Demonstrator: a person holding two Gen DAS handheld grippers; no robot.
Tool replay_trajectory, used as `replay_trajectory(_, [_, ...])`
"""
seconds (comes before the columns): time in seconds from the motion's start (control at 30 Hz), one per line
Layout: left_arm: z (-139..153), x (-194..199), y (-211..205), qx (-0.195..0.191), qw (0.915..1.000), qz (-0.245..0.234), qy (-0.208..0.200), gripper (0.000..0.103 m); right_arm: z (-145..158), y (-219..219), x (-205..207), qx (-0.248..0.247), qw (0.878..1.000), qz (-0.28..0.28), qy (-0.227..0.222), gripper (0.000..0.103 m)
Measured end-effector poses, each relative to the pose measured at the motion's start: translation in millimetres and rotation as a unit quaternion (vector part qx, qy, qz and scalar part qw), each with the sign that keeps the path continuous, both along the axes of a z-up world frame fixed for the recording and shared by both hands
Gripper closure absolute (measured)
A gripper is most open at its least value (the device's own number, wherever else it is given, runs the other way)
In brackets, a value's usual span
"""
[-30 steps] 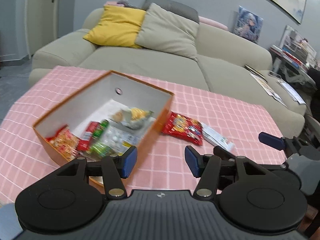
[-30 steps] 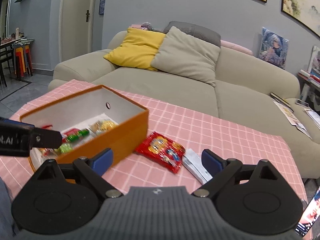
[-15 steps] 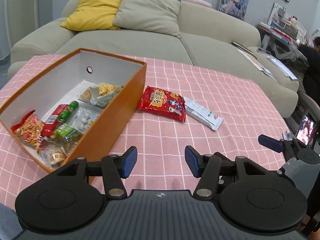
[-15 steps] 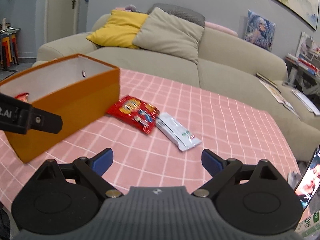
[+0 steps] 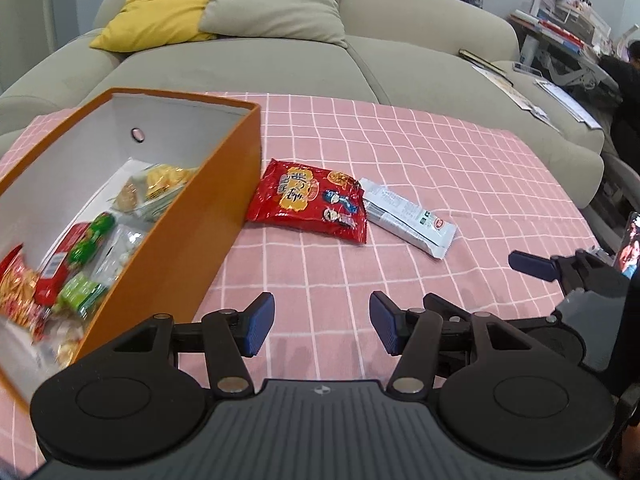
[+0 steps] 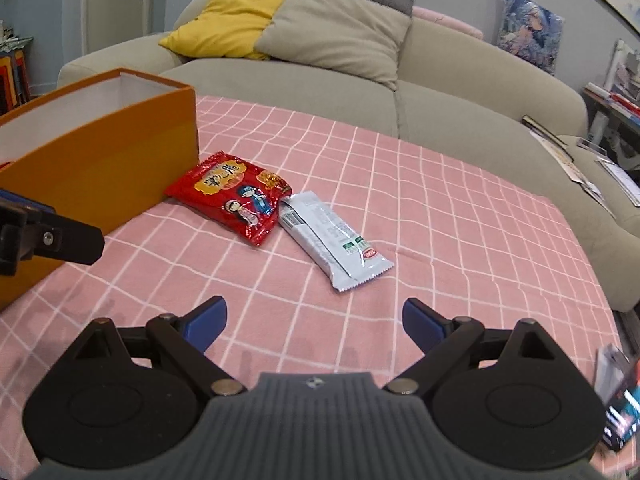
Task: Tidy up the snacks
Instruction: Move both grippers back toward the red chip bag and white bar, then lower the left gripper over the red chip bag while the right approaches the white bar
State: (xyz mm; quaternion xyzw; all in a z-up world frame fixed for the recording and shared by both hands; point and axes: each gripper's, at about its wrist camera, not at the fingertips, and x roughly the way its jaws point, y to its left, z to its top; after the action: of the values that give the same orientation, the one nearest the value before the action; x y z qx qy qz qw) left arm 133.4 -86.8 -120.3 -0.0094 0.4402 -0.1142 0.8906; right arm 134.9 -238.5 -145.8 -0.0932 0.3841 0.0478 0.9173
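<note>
the left gripper (image 5: 322,329), black with blue pads, hangs nearest the camera over the pink checked tablecloth (image 5: 440,184), its jaws parted with only bare cloth between them, grasping nothing. the right gripper (image 6: 315,327), of the same make, is also spread wide and empty above the cloth; one of its blue fingertips (image 5: 532,266) pokes into the left view at the right edge.

just left of the left gripper stands the open orange cardboard box with a white inside (image 5: 224,208), one long wall facing the grippers. in it lie several small snack packets (image 5: 88,264), red, green and clear ones near the close end and a yellowish bag (image 5: 160,184) farther in; their exact kinds are too blurred to tell.

beyond the grippers, on the cloth just right of the box, lies the flat red foil snack bag with cartoon figures (image 5: 310,202), its left edge near the box wall or touching it. overlapping its right end is the long white wrapped bar with a green and red label (image 5: 408,218), slanting toward the right.

farther back, past the table's edge, sits the beige fabric sofa (image 5: 420,60), with a yellow cushion (image 5: 160,4) and a grey-beige cushion (image 5: 276,0) leaning side by side against its back. papers and books (image 5: 516,92) lie on its right end.
</note>
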Motion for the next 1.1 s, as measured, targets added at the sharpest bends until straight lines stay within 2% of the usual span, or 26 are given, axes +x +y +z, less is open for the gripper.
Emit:
replay_trajectory(0.3, [-14, 43, -21, -0.002, 0.9999, -0.007, 0.012, 0.038, -25, -8, 55, -0.041, 0.997, 0.057, 0.009, 0.013])
replay_trajectory(0.43, [-28, 59, -33, -0.002, 0.9997, -0.007, 0.023, 0.038, -37, -17, 78, -0.048, 0.996, 0.064, 0.027, 0.021])
replay_trajectory(0.6, [-46, 79, -41, -0.037, 0.9983, 0.014, 0.043, 0.038, -47, -31, 94, -0.025, 0.996, 0.069, 0.042, 0.021])
replay_trajectory(0.73, [-60, 95, -49, -0.047, 0.9969, 0.033, 0.055, 0.038, -49, -41, 100, 0.009, 0.996, 0.07, 0.047, 0.021])
replay_trajectory(0.97, [-75, 107, -61, -0.023, 0.9959, 0.066, 0.057, 0.04, -52, -48, 99, 0.052, 0.996, 0.058, 0.054, 0.027])
replay_trajectory(1.1, [-76, 108, -68, 0.008, 0.9953, 0.079, 0.055, 0.053, -51, -49, 92, 0.061, 0.995, 0.053, 0.051, 0.036])
